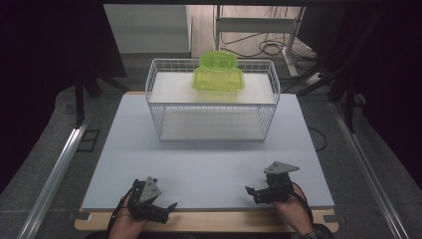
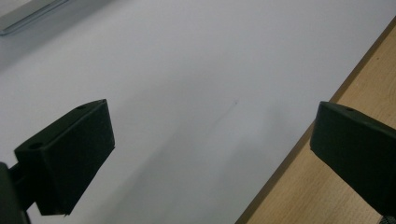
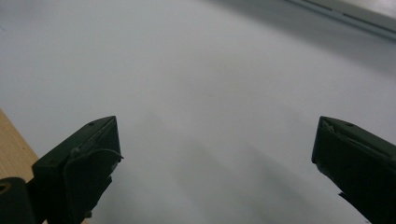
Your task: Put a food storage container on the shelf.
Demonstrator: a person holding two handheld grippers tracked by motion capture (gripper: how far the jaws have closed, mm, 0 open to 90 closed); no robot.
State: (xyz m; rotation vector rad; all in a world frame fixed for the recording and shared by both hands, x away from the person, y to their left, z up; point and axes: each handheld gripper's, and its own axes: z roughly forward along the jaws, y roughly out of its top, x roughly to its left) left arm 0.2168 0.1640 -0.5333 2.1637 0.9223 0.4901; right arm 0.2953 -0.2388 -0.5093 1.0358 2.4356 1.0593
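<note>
Both grippers, left (image 1: 166,205) and right (image 1: 250,190), sit fingers apart and empty at our desk (image 1: 209,169) edge; green container (image 1: 218,73) lies straight ahead atop the wire basket (image 1: 164,107), right slightly nearer.

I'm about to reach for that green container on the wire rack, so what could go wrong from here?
The green container sits on the top shelf of the wire rack, behind its raised rim, so a jaw may catch the wire. It lies far from both open grippers, left gripper and right gripper; a one-sided pinch could tip it.
</note>
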